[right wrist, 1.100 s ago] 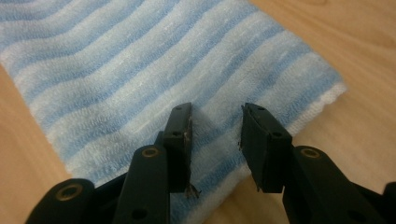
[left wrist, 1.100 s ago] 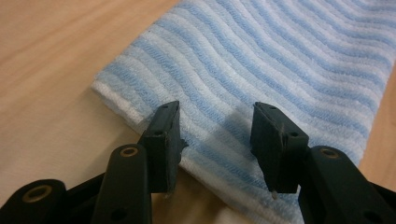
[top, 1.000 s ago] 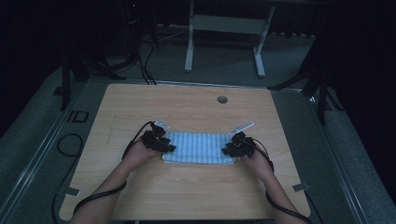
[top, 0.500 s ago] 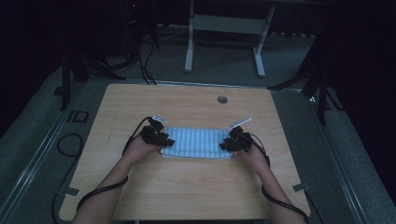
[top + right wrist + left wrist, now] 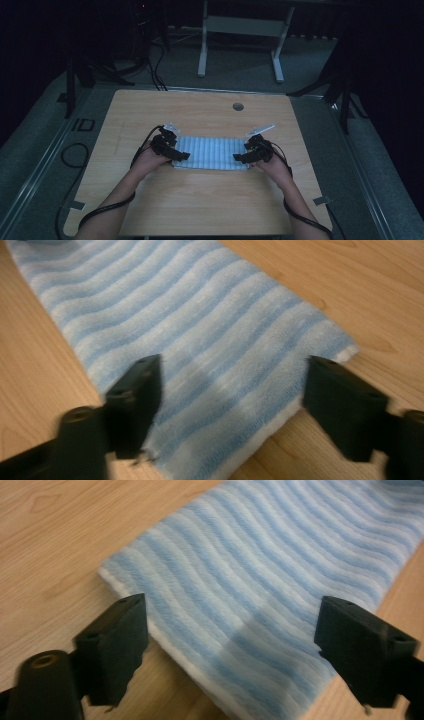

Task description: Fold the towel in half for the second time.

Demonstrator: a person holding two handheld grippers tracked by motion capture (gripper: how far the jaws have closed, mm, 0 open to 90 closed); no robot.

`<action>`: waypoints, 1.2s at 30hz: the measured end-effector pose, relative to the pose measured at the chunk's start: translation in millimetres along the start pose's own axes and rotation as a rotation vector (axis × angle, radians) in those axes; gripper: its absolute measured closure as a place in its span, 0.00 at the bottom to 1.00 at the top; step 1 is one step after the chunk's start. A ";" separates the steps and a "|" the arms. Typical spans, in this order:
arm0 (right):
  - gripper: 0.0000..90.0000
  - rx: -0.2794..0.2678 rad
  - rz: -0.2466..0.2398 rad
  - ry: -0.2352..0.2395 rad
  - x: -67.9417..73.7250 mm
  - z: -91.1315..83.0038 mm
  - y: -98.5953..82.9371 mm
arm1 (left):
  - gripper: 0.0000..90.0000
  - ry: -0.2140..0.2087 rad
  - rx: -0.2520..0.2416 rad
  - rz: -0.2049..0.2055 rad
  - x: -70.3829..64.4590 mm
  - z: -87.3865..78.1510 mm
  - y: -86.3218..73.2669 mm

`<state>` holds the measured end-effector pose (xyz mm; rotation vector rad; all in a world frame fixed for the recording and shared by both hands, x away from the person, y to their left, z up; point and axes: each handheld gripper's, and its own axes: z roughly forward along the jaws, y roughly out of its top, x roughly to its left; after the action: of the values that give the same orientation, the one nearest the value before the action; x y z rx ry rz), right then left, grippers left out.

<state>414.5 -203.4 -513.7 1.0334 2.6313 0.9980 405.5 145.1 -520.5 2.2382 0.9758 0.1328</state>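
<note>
A folded blue-and-white striped towel (image 5: 210, 153) lies flat in the middle of the wooden table (image 5: 200, 200). My left gripper (image 5: 176, 154) hovers at the towel's left end, open, its jaws spread wide over the striped cloth (image 5: 260, 580). At the right end my right gripper (image 5: 242, 156) is open too, its jaws straddling the towel's end (image 5: 220, 355). Nothing is held between either pair of jaws.
A round grommet hole (image 5: 238, 106) sits near the table's far edge. Beyond the table stands a white metal frame (image 5: 240, 30) on the dark floor, with cables (image 5: 70, 155) trailing off to the left. Bare wood (image 5: 200, 205) stretches in front of the towel.
Both grippers have shifted a little away from me along the towel's ends, and the towel now lies flatter. No grasp has changed.
</note>
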 end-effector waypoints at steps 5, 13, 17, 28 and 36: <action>0.15 -0.040 -0.018 -0.009 1.1 -2.6 -5.0 | 0.14 -0.039 -0.016 -0.054 -1.7 -3.5 -9.1; 0.13 -0.097 -0.023 -0.023 -1.7 -6.7 -14.0 | 0.08 0.004 -0.039 -0.053 -6.6 -5.6 -26.0; 0.13 -0.103 0.005 -0.006 -5.1 -8.9 -21.7 | 0.08 0.007 -0.016 -0.057 -5.0 -5.6 -35.2; 0.14 -0.117 0.015 -0.044 -11.1 -19.8 -46.0 | 0.02 0.058 -0.069 -0.067 -5.5 -18.5 -61.0; 0.15 -0.159 0.060 -0.089 -17.4 -38.6 -70.4 | 0.02 0.051 -0.088 -0.046 -8.6 -30.2 -79.7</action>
<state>374.8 -273.5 -530.2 1.0981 2.4189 1.1255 340.4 194.5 -545.9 2.1402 1.0277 0.2092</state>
